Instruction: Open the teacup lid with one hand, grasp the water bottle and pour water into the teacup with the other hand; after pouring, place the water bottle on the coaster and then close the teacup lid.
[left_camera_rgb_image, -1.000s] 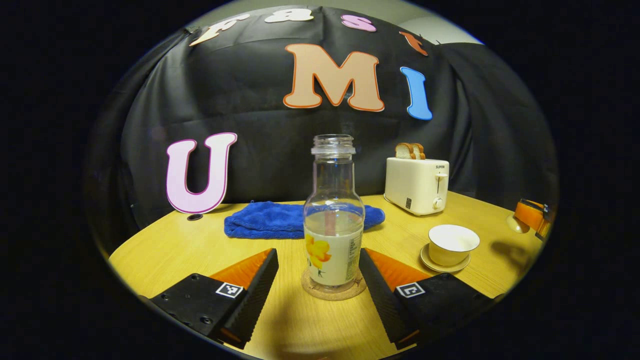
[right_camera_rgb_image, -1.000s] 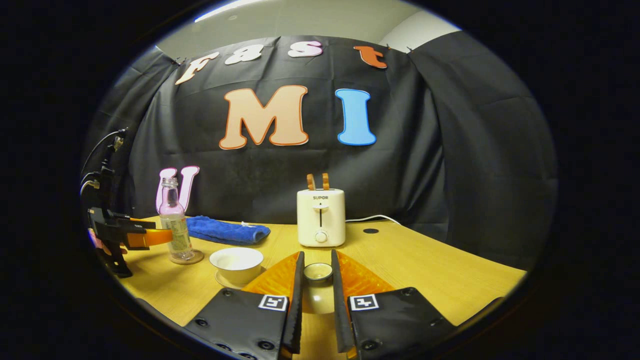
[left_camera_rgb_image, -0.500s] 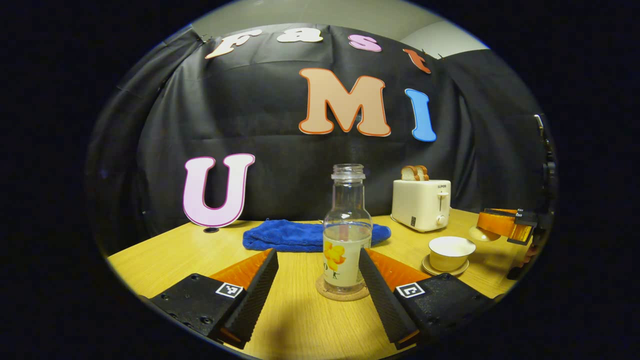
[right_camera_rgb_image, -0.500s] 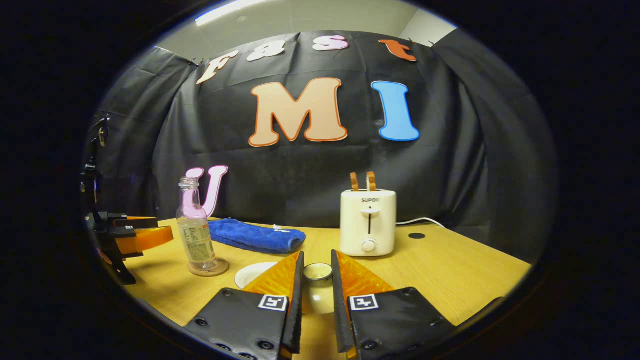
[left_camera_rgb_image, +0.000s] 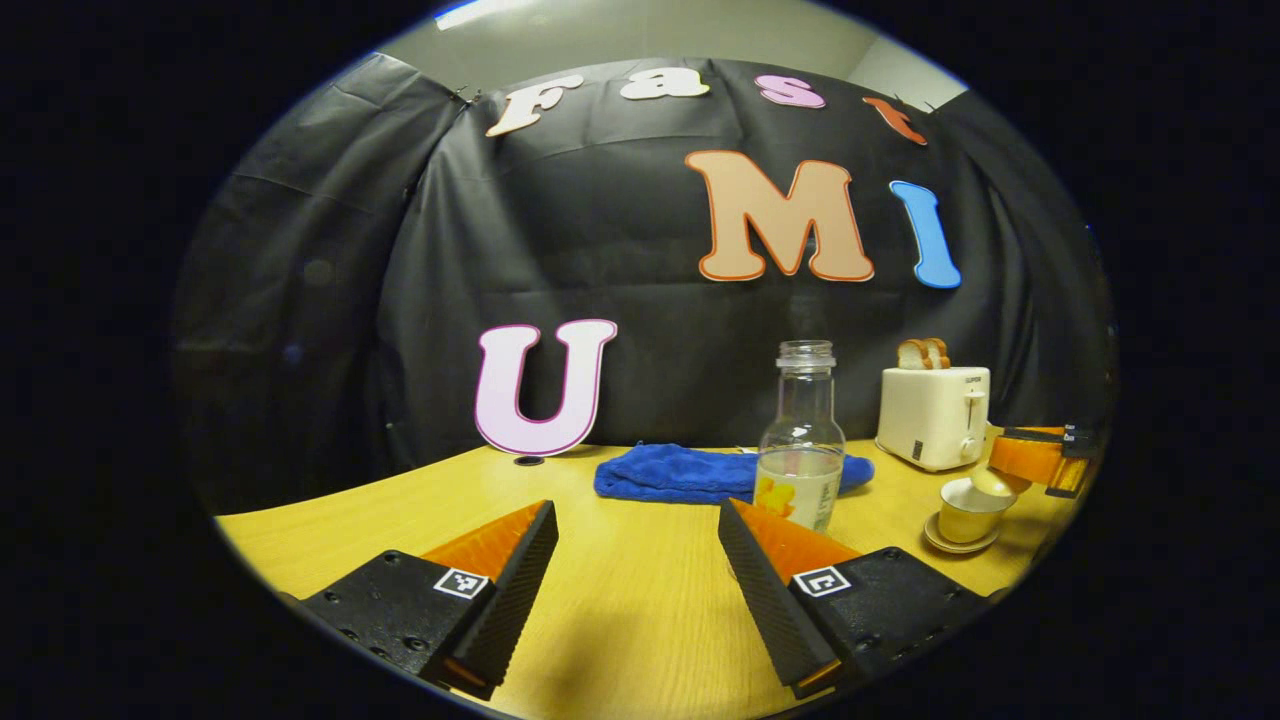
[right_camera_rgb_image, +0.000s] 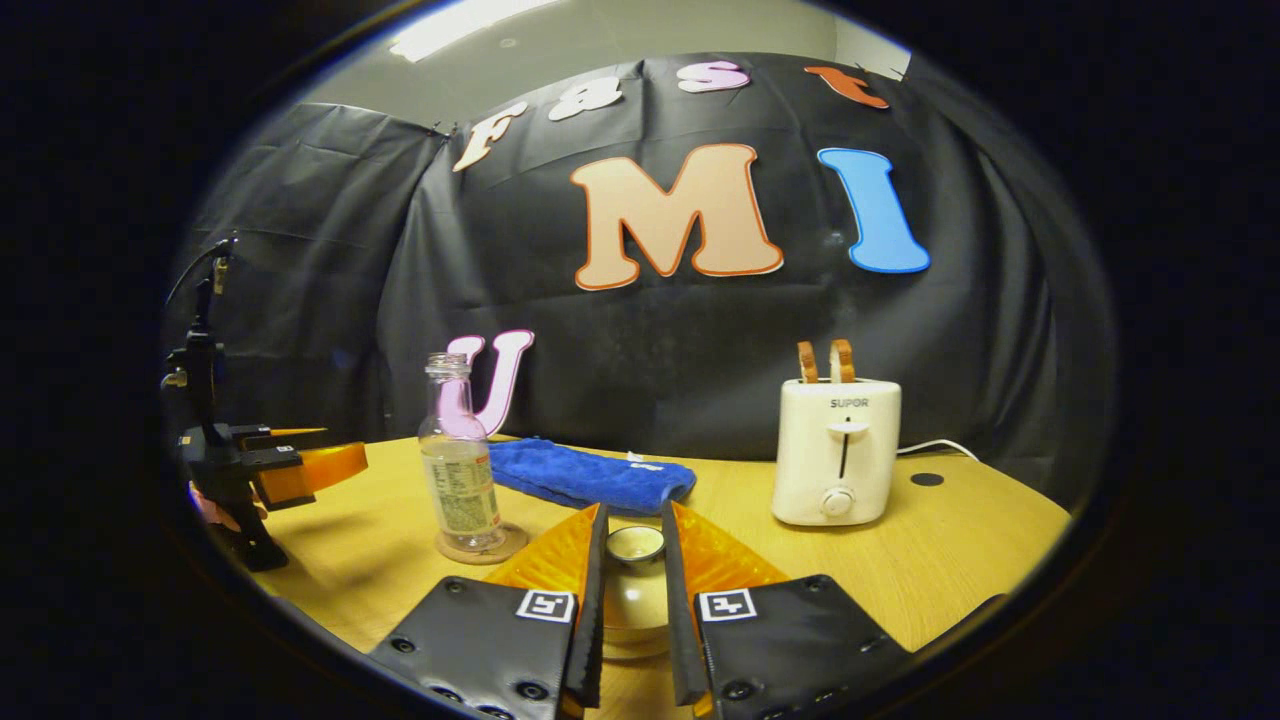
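Left gripper (left_camera_rgb_image: 636, 570): fingers spread wide, gripping nothing.
Water bottle (left_camera_rgb_image: 800, 440): upright ahead of its right finger, on the coaster (right_camera_rgb_image: 481, 545).
Right gripper (right_camera_rgb_image: 632, 590): pinching the lid (right_camera_rgb_image: 634, 545) knob.
Teacup (left_camera_rgb_image: 968, 508): beneath the lid.

The left tongs (left_camera_rgb_image: 637, 560) are wide open with nothing in them (low over the worktop (left_camera_rgb_image: 620, 620)). The right tongs (right_camera_rgb_image: 633, 590) pinch the lid (right_camera_rgb_image: 634, 545).
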